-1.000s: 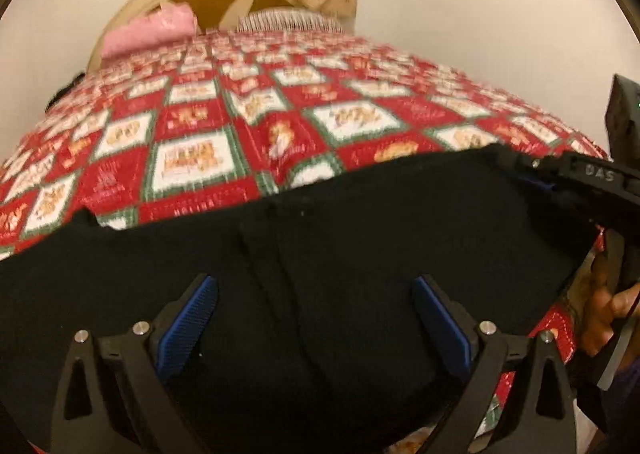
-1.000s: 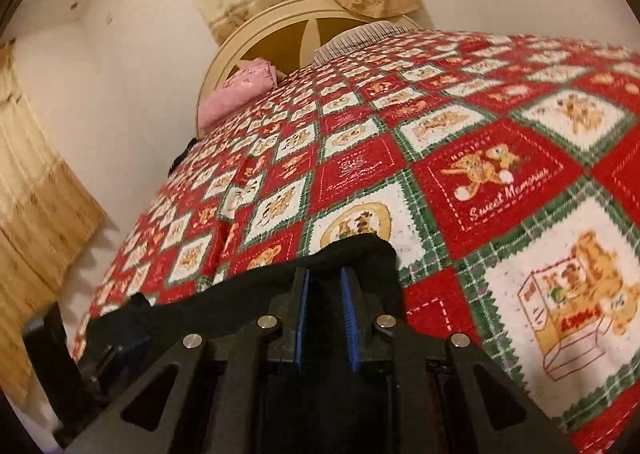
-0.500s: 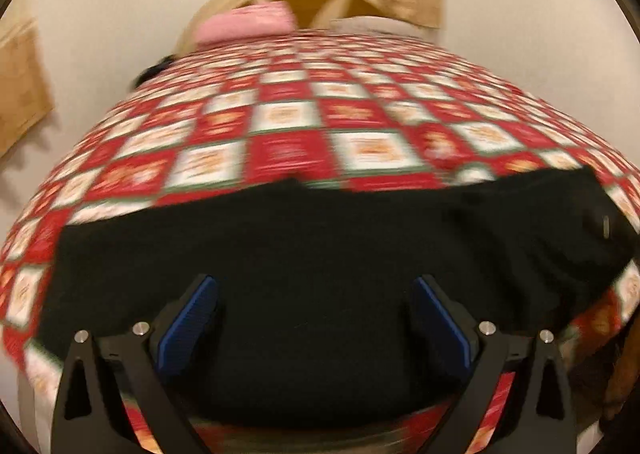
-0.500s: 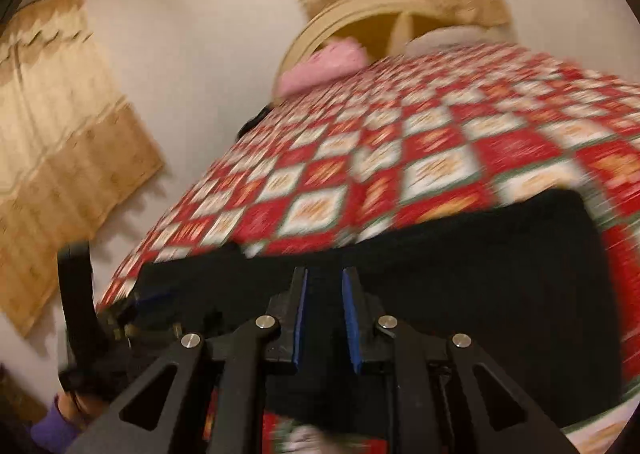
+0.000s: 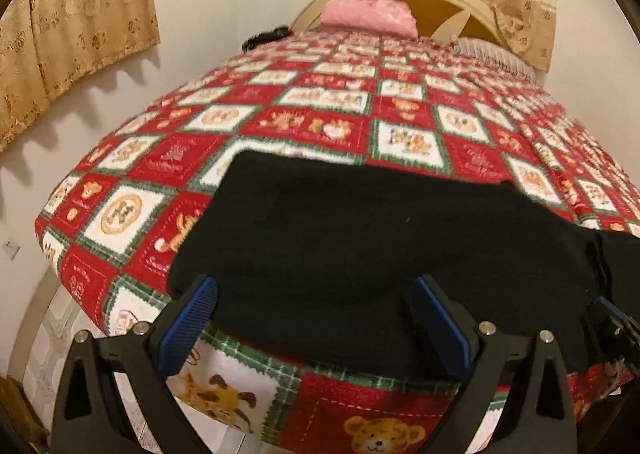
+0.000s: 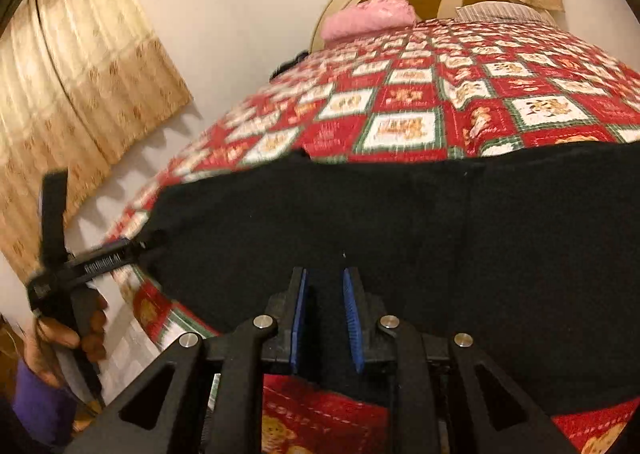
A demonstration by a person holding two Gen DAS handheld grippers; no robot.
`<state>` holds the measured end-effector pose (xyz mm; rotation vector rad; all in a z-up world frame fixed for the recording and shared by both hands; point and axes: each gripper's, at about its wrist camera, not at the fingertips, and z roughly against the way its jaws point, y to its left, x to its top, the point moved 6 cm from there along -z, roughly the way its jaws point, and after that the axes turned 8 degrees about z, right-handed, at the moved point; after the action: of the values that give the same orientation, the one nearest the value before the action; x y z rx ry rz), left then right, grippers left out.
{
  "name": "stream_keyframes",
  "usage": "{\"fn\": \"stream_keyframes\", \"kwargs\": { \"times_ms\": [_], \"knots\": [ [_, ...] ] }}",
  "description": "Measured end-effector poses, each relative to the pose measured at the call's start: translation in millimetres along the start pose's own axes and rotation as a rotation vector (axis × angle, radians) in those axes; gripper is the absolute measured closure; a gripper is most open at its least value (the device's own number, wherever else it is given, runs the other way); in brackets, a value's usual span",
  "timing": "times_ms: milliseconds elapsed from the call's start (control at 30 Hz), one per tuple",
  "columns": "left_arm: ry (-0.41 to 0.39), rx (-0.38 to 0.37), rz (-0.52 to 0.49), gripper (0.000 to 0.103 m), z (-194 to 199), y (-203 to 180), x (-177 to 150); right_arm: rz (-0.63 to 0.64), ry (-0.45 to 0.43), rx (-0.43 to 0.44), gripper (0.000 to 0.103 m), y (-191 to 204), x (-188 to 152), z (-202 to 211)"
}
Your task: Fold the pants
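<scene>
Black pants lay flat across our quilt for folding; left gripper gaped wide and empty; right gripper stood narrow, its hold unclear.

The black pants run out past the right edge of the left wrist view, so their far end is unseen; in the right wrist view they are likewise cut at the right edge. Their folds are lost in flat blackness. Beyond the pants, the bedspread prints blur. A dark object beside the pink pillow is too small to identify.
</scene>
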<state>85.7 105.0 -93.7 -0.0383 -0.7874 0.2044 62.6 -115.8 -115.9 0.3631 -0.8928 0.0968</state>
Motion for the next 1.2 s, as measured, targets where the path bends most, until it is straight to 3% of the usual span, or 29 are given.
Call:
{"fn": "stream_keyframes", "kwargs": {
  "times_ms": [100,200,367,500,600,767,867,900,933,1100,1200],
  "knots": [
    [-0.084,0.018,0.038,0.003,17,15,9,0.040,-0.034,-0.002,0.083,15,4,4],
    [-0.117,-0.019,0.164,0.002,28,45,13,0.064,0.014,-0.009,0.071,23,-5,-9],
    [-0.054,-0.060,0.397,0.003,14,88,5,0.080,0.021,-0.020,0.066,27,-13,-14],
    [0.028,-0.120,0.502,0.004,-9,88,-5,0.092,0.022,-0.028,0.064,28,-14,-14],
    [0.027,-0.092,0.482,0.005,-16,78,-4,0.092,0.024,-0.029,0.064,28,-14,-14],
    [0.027,-0.105,0.484,0.023,-26,66,6,0.094,0.025,-0.030,0.063,27,-14,-15],
    [0.026,-0.097,0.492,0.045,-30,68,8,0.092,0.025,-0.029,0.063,26,-14,-15],
    [0.023,-0.109,0.494,0.059,-29,69,7,0.093,0.025,-0.030,0.063,27,-14,-15],
    [0.026,-0.127,0.497,0.065,-30,70,6,0.094,0.025,-0.030,0.063,27,-14,-15],
    [-0.028,-0.121,0.408,0.076,-16,54,12,0.094,0.031,-0.023,0.063,25,-11,-10],
    [-0.104,-0.162,0.310,0.076,5,30,27,0.042,-0.048,-0.033,0.063,9,4,18]
  ]
}}
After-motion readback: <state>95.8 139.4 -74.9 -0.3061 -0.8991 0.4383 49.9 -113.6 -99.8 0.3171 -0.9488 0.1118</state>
